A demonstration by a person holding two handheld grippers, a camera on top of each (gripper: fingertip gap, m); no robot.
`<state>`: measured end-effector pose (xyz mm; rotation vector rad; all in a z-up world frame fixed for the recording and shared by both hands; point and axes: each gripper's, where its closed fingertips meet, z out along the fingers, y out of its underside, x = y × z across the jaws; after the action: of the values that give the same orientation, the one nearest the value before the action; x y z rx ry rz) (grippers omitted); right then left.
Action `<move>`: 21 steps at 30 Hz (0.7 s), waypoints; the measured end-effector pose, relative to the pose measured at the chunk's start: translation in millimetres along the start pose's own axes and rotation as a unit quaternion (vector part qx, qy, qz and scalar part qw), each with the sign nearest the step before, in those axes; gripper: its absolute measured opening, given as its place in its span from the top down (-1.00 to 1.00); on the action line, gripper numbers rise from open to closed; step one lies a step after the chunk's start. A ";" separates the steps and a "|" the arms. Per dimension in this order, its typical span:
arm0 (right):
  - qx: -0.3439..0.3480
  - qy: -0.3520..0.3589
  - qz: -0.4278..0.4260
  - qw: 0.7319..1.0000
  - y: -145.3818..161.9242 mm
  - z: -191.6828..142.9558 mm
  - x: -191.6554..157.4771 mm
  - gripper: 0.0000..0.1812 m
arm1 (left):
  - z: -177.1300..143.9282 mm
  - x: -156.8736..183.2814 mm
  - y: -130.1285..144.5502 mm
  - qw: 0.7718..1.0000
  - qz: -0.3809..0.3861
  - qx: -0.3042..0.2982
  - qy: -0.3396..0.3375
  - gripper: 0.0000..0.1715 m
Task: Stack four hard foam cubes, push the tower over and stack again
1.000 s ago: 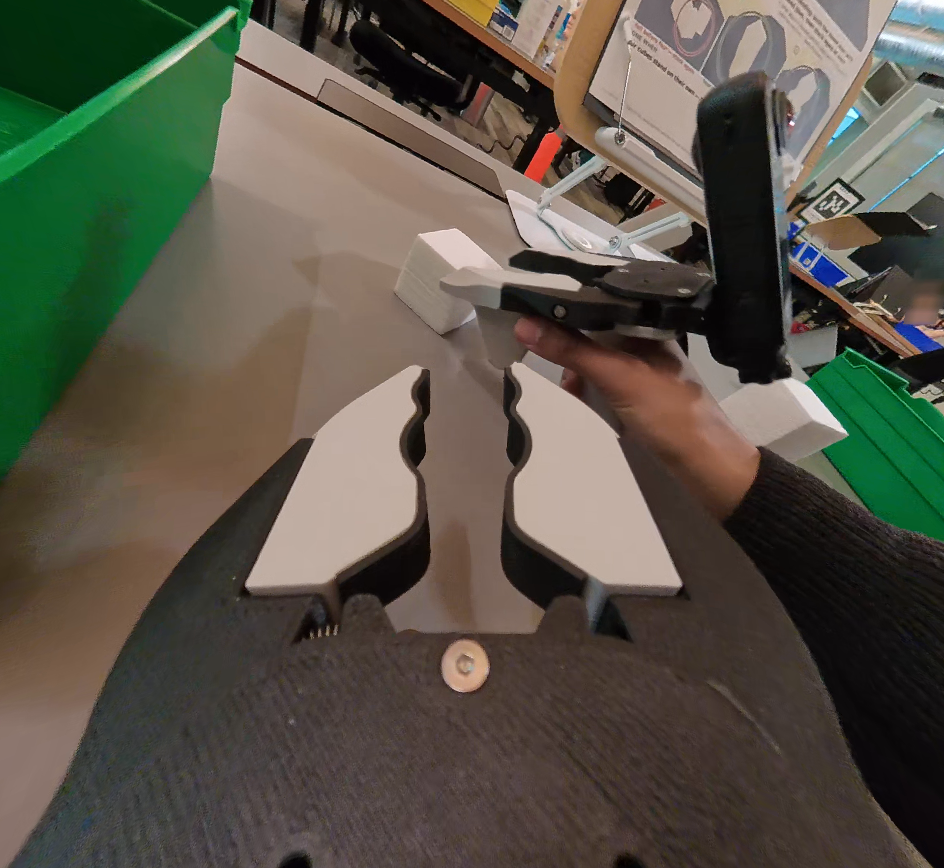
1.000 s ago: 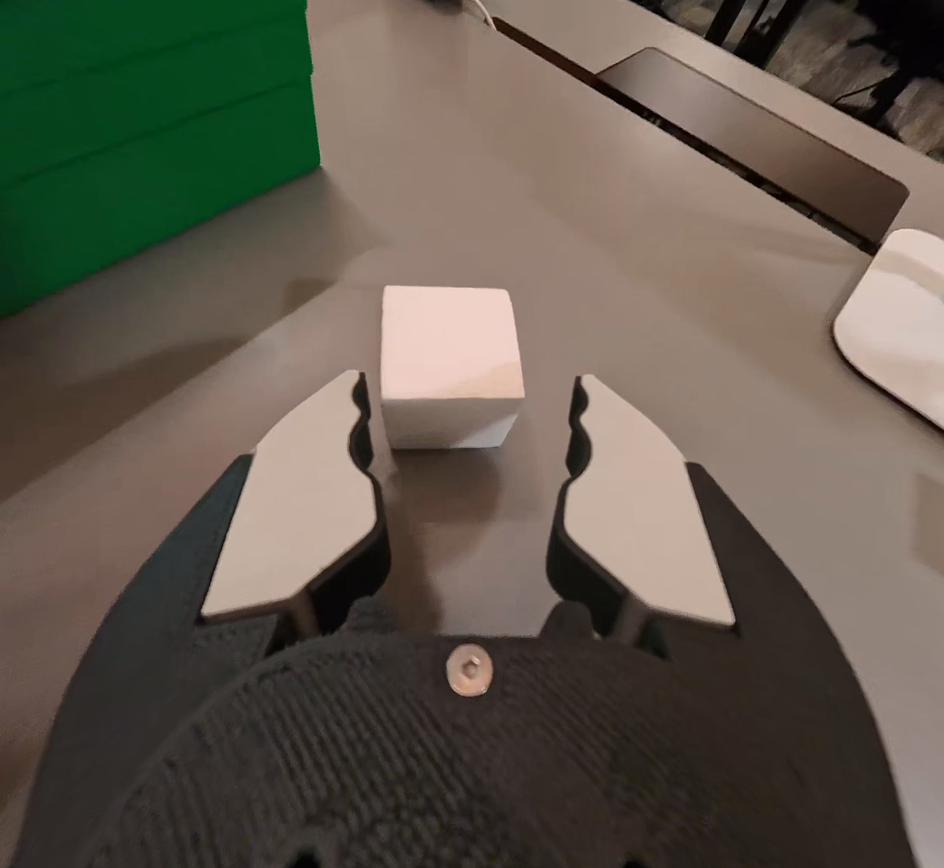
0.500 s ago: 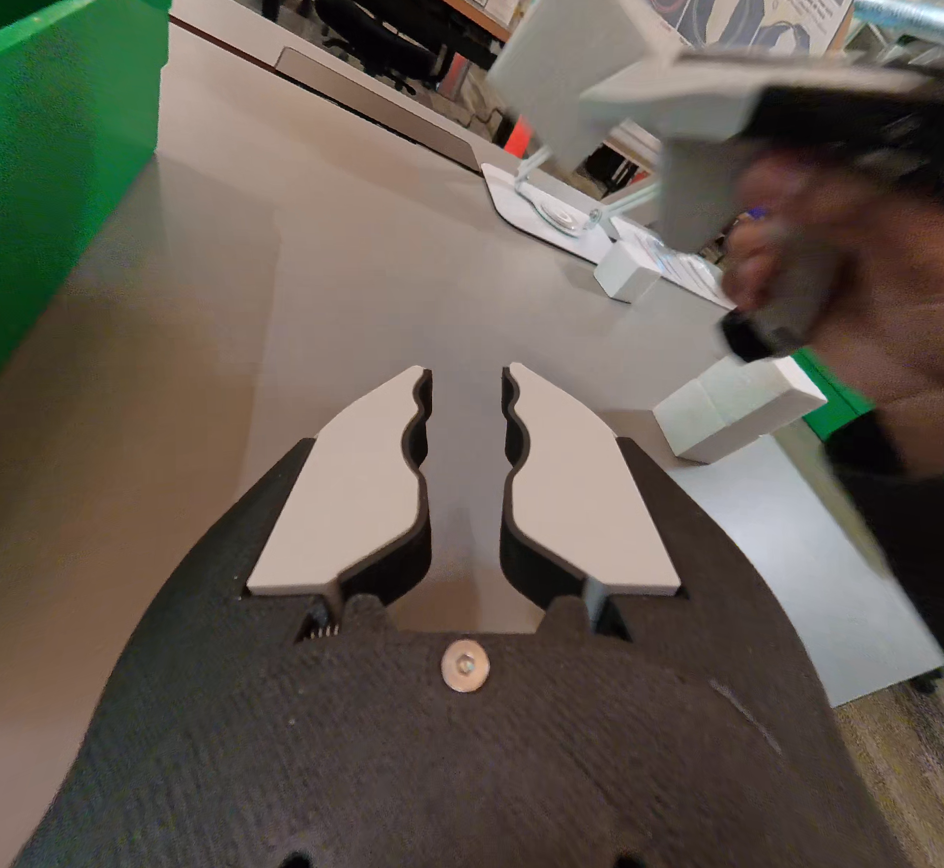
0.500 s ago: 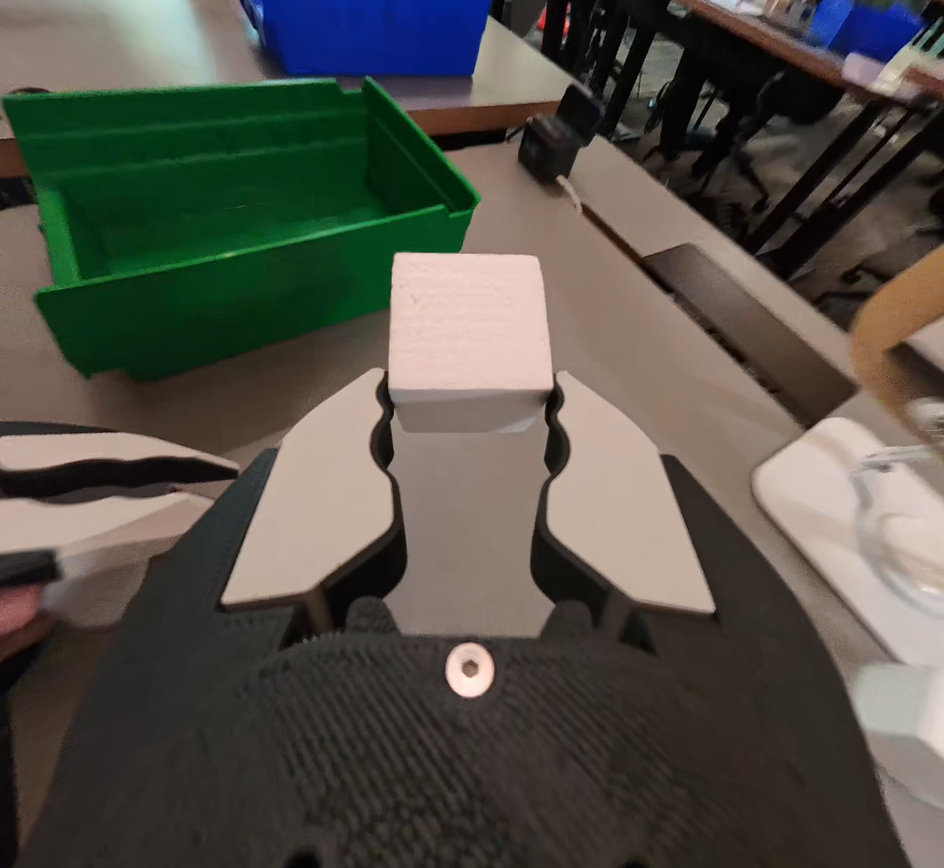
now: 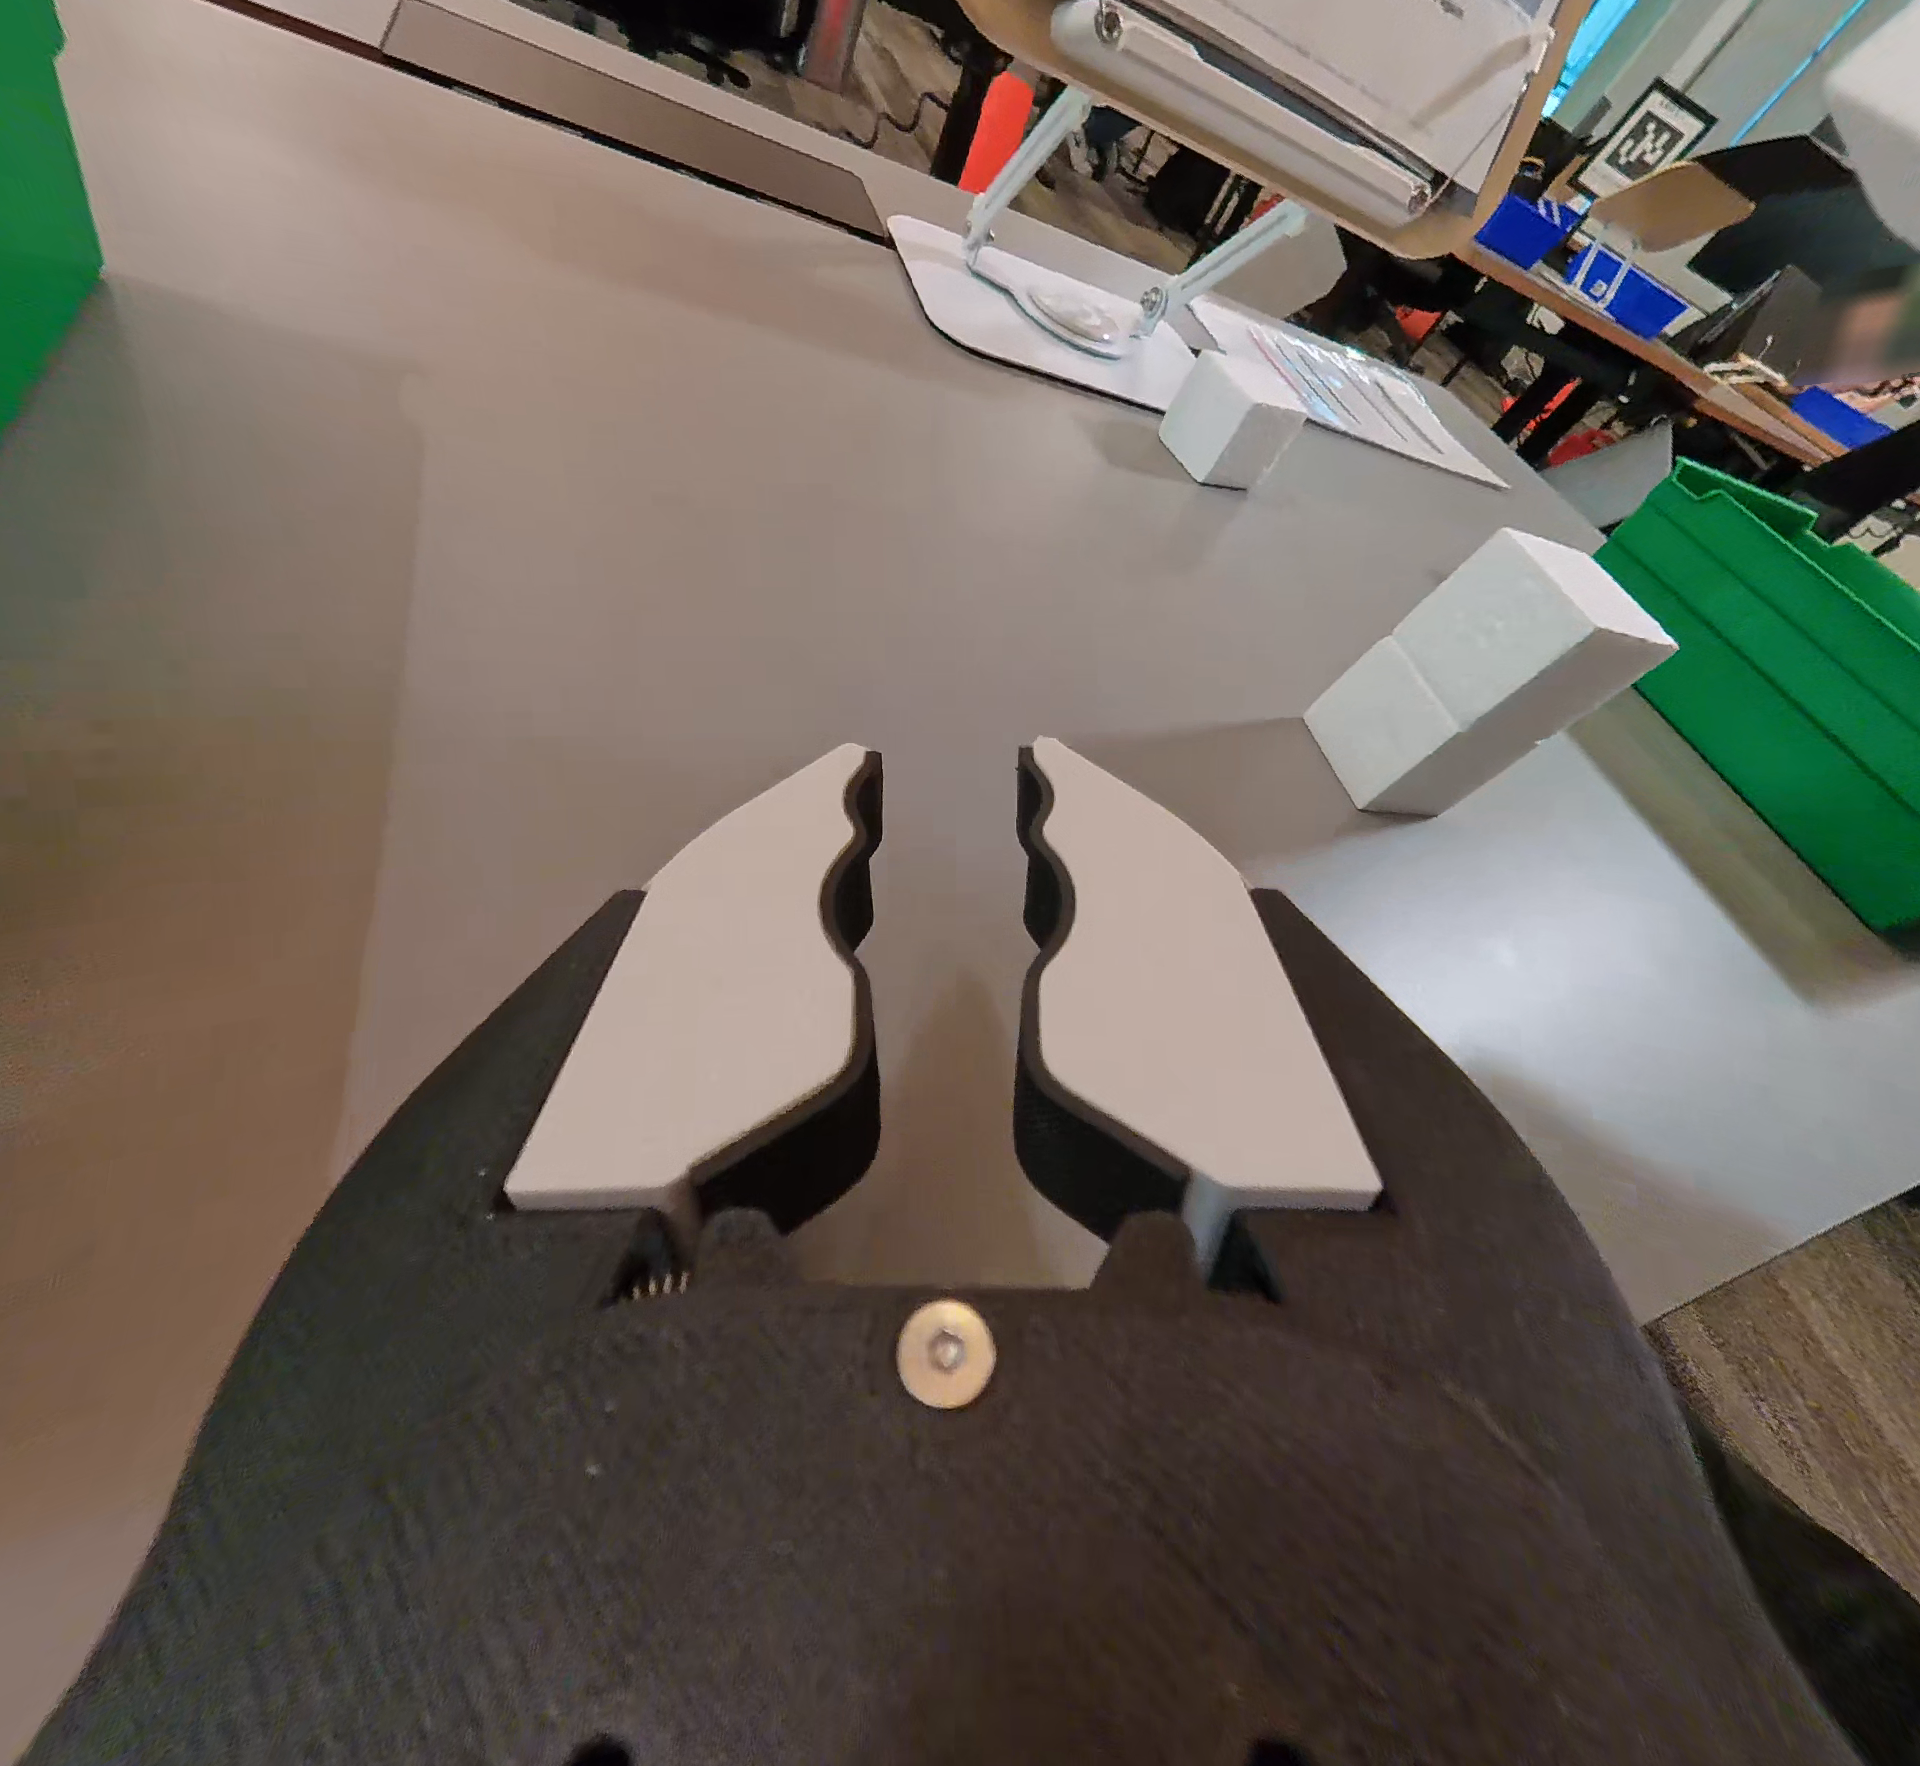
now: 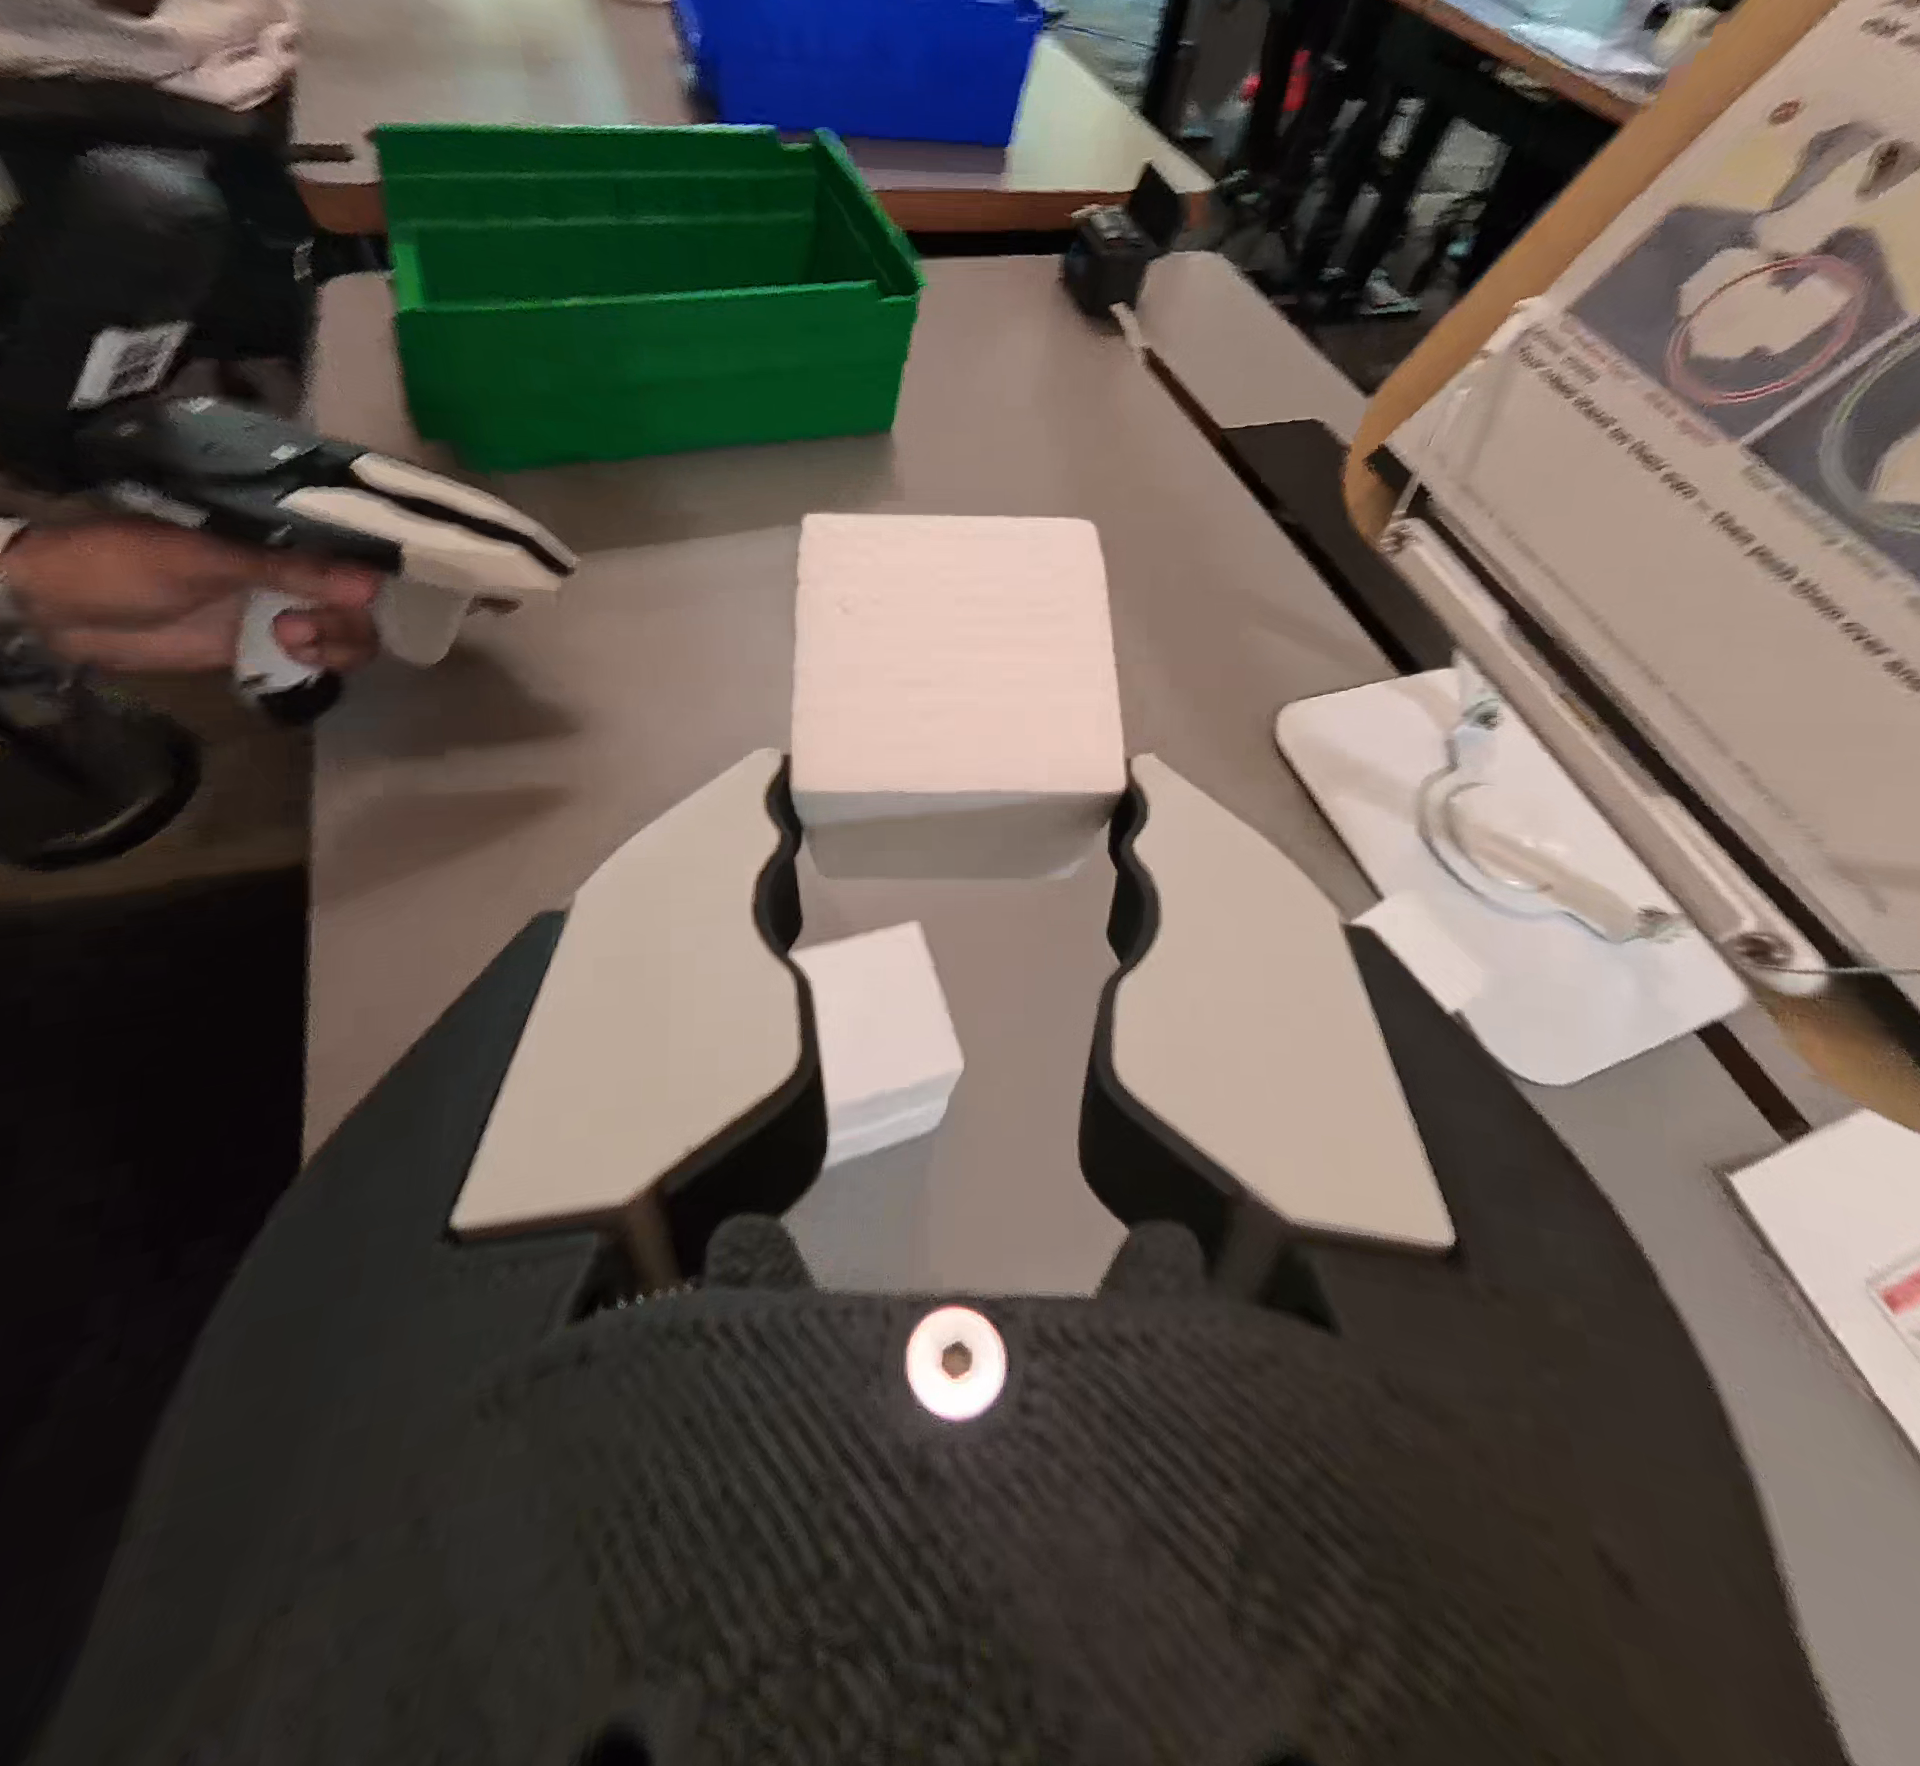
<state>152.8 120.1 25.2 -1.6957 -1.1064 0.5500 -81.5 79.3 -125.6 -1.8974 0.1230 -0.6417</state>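
Observation:
My right gripper is shut on a white foam cube and holds it in the air above the grey table. Under it, a second white cube lies on the table and shows between the fingers. My left gripper holds nothing; its jaws stand a narrow gap apart, low over the bare table. It also shows in the right wrist view, held in a hand at the left. One white cube and two white blocks side by side lie to its right.
A green bin stands at the table's far end, a blue bin behind it. Another green bin is beyond the paired blocks. A board on a stand with a white base overhangs the right side. A sheet of paper lies nearby. My right fingertips sit around 30 cm from my left ones.
My right gripper closed on the white cube, lifted it off the table and swung up and away toward the stand. My left gripper kept its narrow gap and turned slightly right.

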 end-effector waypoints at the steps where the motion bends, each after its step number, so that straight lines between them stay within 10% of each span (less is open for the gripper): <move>1: -0.005 -0.020 -0.010 1.000 7.1 -3.7 -4.6 0.35 | 0.3 0.7 0.7 1.000 0.001 -0.002 0.002 0.71; 21: -0.085 -0.116 -0.070 0.987 78.7 16.3 -23.5 0.36 | 2.7 8.5 9.1 0.999 0.000 -0.026 0.023 0.70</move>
<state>161.6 101.0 -55.8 -1.7126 -1.4641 0.5868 -71.0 74.6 -131.2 -1.9339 0.1714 -0.6889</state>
